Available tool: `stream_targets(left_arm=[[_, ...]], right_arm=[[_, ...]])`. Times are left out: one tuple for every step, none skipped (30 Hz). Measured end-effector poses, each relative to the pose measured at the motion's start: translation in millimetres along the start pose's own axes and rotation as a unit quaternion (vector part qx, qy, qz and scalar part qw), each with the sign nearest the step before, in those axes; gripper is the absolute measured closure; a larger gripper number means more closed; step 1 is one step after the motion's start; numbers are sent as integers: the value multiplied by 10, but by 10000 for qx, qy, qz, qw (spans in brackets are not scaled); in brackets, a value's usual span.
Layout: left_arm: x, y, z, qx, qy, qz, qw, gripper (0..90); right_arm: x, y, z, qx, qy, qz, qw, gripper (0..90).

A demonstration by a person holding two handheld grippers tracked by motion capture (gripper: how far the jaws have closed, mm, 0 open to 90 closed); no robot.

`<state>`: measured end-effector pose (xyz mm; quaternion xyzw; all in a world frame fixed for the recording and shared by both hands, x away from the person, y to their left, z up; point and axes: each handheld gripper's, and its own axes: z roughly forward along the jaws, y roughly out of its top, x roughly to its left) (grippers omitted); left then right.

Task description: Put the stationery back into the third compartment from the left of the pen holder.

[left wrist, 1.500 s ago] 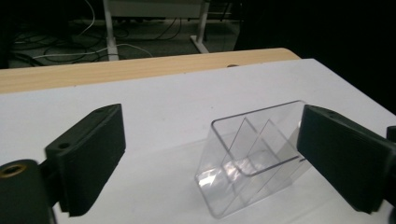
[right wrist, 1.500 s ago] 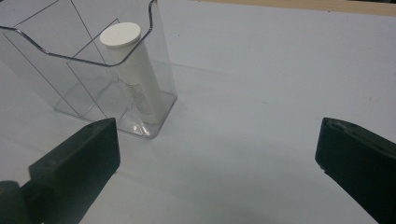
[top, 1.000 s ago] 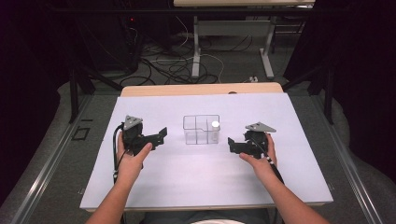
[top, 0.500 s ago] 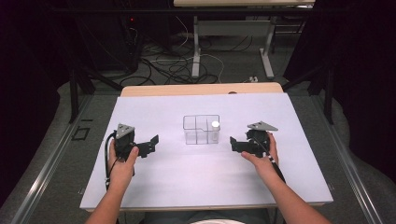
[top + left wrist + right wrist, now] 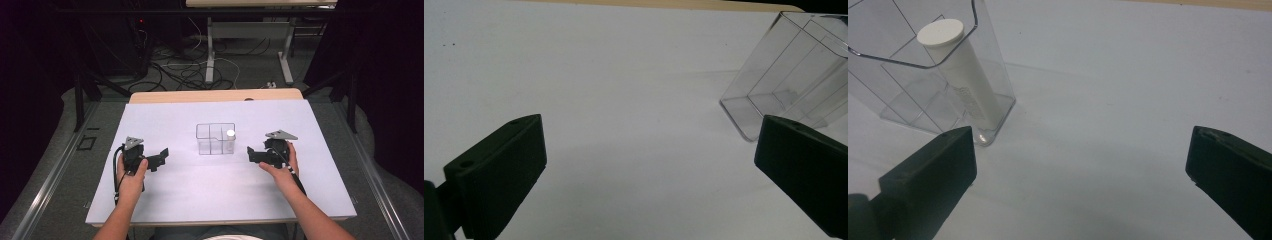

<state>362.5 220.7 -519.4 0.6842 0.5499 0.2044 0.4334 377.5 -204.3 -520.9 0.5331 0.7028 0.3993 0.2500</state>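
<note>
Midway across the tabletop (image 5: 165, 210), nearer its far edge: clear divided box (image 5: 215, 138), white capped tube (image 5: 230, 140) upright in its right-hand compartment; left gripper (image 5: 159, 158) and right gripper (image 5: 251, 154) flank it, apart, jaws wide, holding nothing.

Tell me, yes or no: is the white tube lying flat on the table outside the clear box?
No, the white tube stands upright inside a corner compartment of the clear box.
</note>
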Motion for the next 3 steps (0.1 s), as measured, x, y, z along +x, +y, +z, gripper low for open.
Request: stream_targets(left_arm=[[6,1,-1,1,11,-4,10000,3],[11,3,-1,0,17,-7,10000,3],[18,4,-1,-4,26,-4,10000,3]], right_arm=[[1,-1,3,-7,-9,1,10000,0],[1,-1,3,-6,-12,3,10000,0],[-5,-1,2,-13,-24,-17,10000,0]])
